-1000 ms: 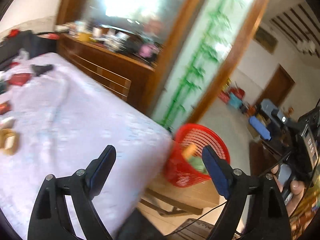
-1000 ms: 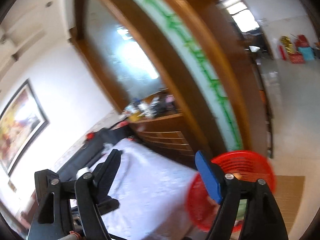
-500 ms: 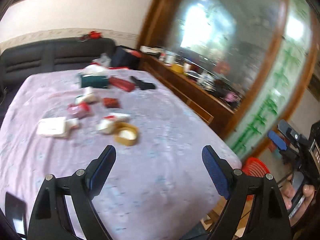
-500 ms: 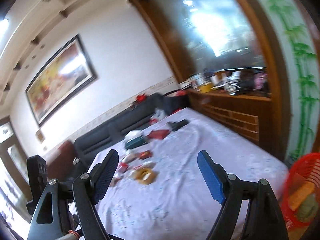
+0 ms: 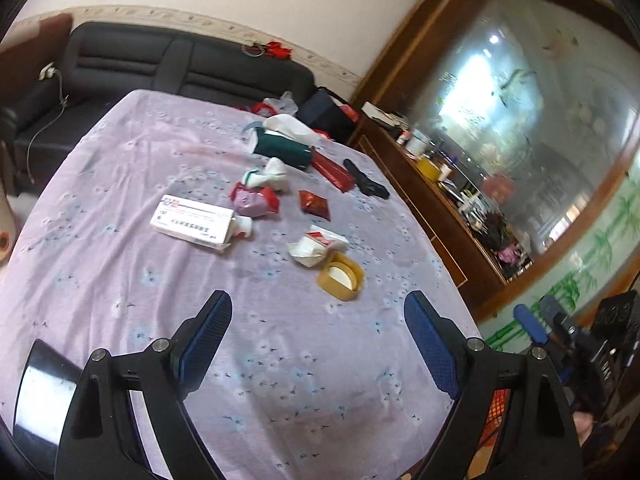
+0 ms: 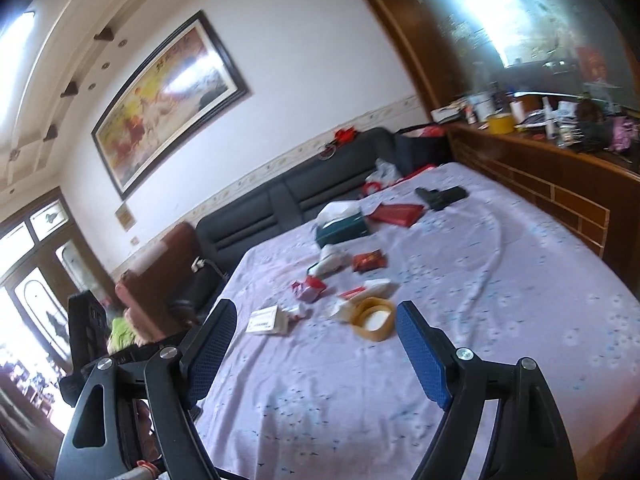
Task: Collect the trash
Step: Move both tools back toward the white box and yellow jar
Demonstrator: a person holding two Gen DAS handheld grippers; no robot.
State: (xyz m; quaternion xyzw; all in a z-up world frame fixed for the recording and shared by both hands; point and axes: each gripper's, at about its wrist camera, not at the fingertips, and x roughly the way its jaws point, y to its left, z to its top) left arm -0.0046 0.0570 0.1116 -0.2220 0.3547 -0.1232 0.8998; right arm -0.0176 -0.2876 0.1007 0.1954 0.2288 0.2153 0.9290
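Trash lies on the purple-clothed table (image 5: 120,264): a yellow tape roll (image 5: 341,277), crumpled white paper (image 5: 316,245), a white medicine box (image 5: 193,222), a red-and-pink wrapper (image 5: 254,200) and a red packet (image 5: 315,205). My left gripper (image 5: 318,334) is open and empty above the table's near part. My right gripper (image 6: 316,346) is open and empty, with the tape roll (image 6: 373,318) just beyond its fingertips. The red basket (image 5: 498,408) shows only as a sliver at the lower right.
A green tissue box (image 5: 285,148), a red flat box (image 5: 332,170) and a black toy gun (image 5: 366,184) lie at the table's far side. A dark sofa (image 5: 168,64) stands behind, a wooden sideboard (image 5: 432,216) to the right. A black phone (image 5: 44,388) lies near left.
Both cameras have swung from the red basket beside the table back toward the tabletop and its trash. Both grippers stay open and empty.
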